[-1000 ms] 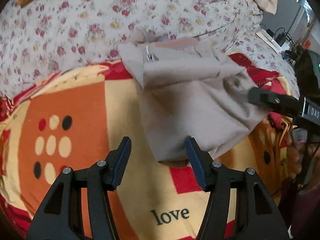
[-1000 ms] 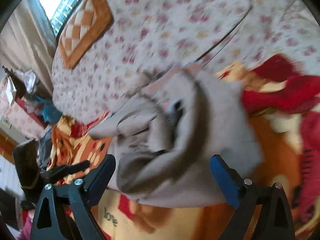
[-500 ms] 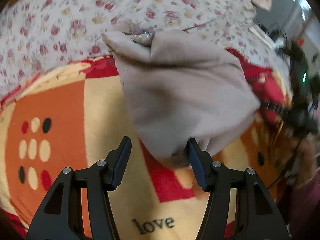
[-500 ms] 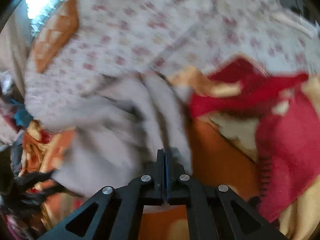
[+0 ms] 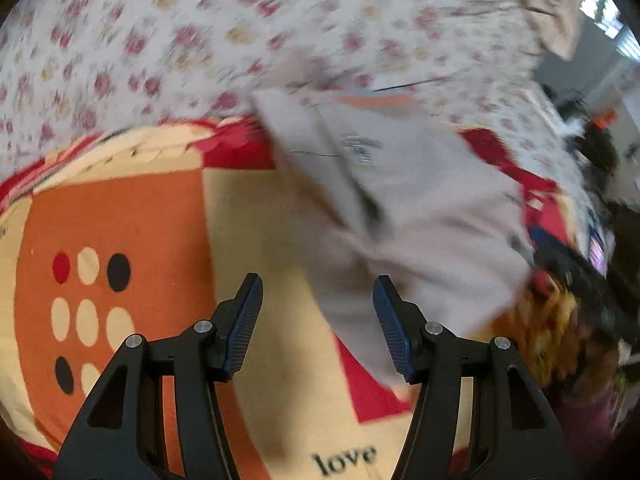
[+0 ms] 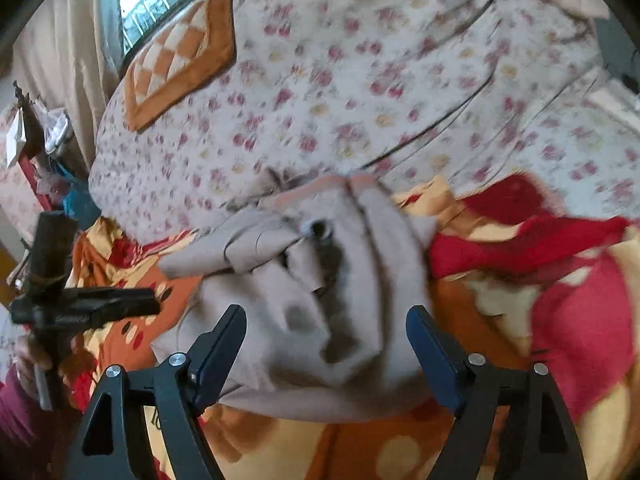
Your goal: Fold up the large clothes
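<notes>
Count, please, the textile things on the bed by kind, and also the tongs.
Grey garment: 1
Orange, red and cream blanket: 1
Floral bedcover: 1
Checked orange cushion: 1
Tongs: 2, the left tongs and the right tongs, both open and holding nothing
Total: 6

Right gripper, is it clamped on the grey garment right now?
No, the right gripper has its jaws spread wide, having just been opening, with the grey garment lying loose on the blanket beyond them.

garment (image 5: 420, 208): beige-grey | blanket (image 5: 120, 216): orange, cream, red | sheet (image 6: 360, 80): floral
</notes>
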